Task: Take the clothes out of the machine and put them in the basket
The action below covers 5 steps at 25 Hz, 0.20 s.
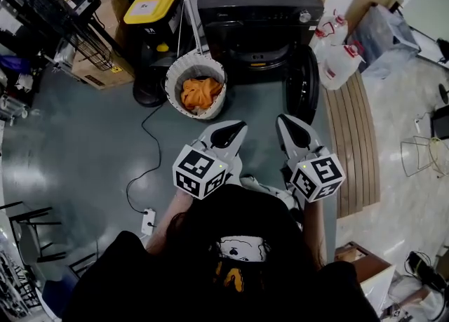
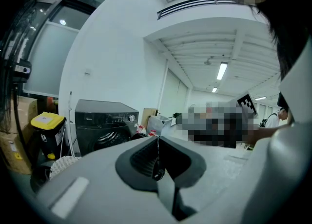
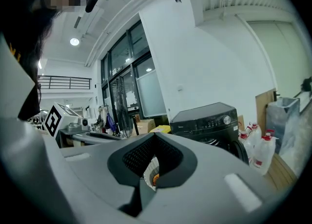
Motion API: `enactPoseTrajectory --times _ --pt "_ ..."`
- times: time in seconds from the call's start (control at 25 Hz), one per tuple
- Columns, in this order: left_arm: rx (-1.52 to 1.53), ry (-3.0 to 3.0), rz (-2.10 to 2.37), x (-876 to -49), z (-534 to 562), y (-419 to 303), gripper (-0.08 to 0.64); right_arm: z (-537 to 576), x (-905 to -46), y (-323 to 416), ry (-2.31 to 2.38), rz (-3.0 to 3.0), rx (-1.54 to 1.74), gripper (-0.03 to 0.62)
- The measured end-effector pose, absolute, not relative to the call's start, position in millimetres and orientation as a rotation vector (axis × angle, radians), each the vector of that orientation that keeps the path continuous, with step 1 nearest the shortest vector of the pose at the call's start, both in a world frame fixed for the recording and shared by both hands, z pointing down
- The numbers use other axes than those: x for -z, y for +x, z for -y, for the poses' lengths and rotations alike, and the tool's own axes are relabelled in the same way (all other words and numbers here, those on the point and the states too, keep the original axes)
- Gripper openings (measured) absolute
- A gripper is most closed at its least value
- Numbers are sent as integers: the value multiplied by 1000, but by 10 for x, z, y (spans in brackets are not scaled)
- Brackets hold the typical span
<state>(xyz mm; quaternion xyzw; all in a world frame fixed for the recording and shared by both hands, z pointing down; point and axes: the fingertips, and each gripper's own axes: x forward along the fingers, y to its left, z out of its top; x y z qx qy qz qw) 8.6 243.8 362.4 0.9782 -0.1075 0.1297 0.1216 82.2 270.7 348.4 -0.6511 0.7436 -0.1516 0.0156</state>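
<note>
A black front-loading washing machine (image 1: 256, 5) stands at the far side, its round door (image 1: 303, 82) swung open to the right. In front of it on the left is a white woven basket (image 1: 172, 78) with an orange cloth (image 1: 201, 92) inside. My left gripper (image 1: 238, 130) is shut and empty, just below the basket. My right gripper (image 1: 284, 121) is shut and empty beside the open door. In the left gripper view the shut jaws (image 2: 157, 137) point toward the machine (image 2: 105, 120). In the right gripper view the shut jaws (image 3: 153, 135) face the machine (image 3: 207, 120).
A black bin with a yellow lid (image 1: 151, 8) stands left of the machine. White bottles (image 1: 337, 57) and a slatted wooden board (image 1: 358, 138) lie to the right. A wire rack (image 1: 77, 26) and a cardboard box (image 1: 98, 68) are far left. A cable runs to a power strip (image 1: 147, 219).
</note>
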Motion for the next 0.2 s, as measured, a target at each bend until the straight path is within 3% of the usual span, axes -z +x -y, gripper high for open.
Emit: enactPoseTrajectory --times 0.2 --pt "-374 2858 316 -3631 -2432 91 17 -2691 -3499 911 -2045 -2305 460 7"
